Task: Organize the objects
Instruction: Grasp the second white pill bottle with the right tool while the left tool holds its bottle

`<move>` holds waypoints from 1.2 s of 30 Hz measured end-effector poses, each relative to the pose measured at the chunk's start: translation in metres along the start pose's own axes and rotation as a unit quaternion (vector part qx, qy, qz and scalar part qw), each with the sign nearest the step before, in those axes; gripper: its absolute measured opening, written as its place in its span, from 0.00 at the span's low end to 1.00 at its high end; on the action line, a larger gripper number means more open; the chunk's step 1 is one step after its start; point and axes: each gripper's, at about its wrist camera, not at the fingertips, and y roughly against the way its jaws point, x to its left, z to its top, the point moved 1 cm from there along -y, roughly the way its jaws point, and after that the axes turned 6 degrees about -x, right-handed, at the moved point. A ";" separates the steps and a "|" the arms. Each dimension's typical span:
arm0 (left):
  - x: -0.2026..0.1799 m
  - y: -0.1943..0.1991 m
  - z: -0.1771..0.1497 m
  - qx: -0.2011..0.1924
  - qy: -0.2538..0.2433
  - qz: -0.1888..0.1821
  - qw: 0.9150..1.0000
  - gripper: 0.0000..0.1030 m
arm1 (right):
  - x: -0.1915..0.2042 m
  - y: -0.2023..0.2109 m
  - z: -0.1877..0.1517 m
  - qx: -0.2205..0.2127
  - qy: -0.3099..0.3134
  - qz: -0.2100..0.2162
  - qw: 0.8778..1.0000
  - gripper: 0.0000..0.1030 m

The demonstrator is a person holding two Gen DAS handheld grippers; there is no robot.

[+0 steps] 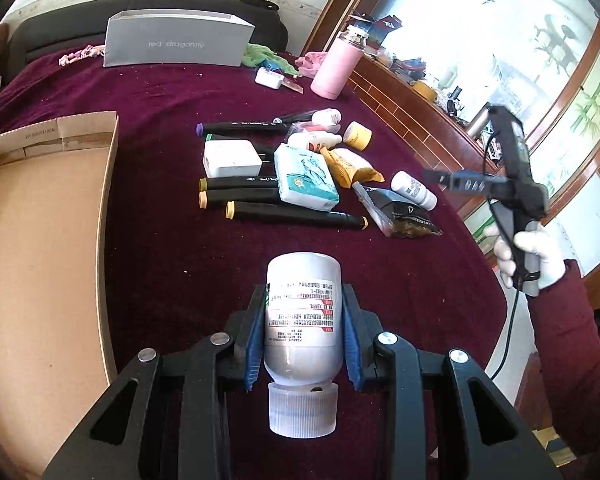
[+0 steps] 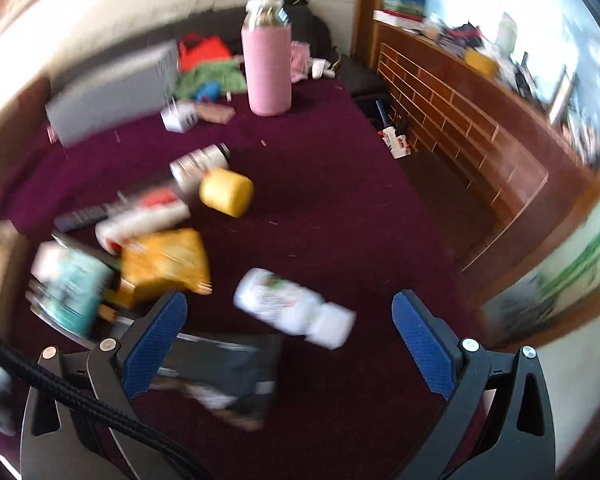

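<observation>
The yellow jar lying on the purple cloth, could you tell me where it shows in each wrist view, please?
Left wrist view: the yellow jar lies upper centre-right, at the pile's far edge.
Right wrist view: it lies left of centre, blurred, beyond the open right gripper.
Shared landmark: the pink bottle standing behind it.

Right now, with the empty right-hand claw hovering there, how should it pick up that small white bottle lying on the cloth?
Grip the small white bottle across its round body, not the narrower cap end. It lies on its side, so the right gripper, jaws wide apart, should probably come straight down with one finger on each long side. The view is blurred, so its label cannot be read.
</observation>
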 end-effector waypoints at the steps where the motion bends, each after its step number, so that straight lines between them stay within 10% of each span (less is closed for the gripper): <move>1: 0.000 -0.003 0.000 0.001 0.001 0.001 1.000 0.28 | 0.001 -0.004 -0.001 0.004 0.022 -0.005 1.000 1.00; 7: -0.005 -0.005 0.000 0.006 -0.001 0.008 1.000 0.28 | 0.017 -0.035 -0.014 0.025 0.143 -0.036 0.989 0.83; 12: -0.007 -0.007 0.000 0.008 0.001 0.019 1.000 0.28 | 0.013 -0.059 -0.016 0.061 0.126 -0.025 0.990 0.37; 26: -0.004 0.021 -0.003 -0.015 0.017 0.016 1.000 0.28 | -0.016 -0.007 -0.021 0.052 -0.041 0.105 0.992 0.32; 36: 0.030 0.077 0.017 -0.062 0.049 0.034 0.996 0.28 | 0.055 0.065 -0.008 0.025 -0.039 0.233 0.971 0.32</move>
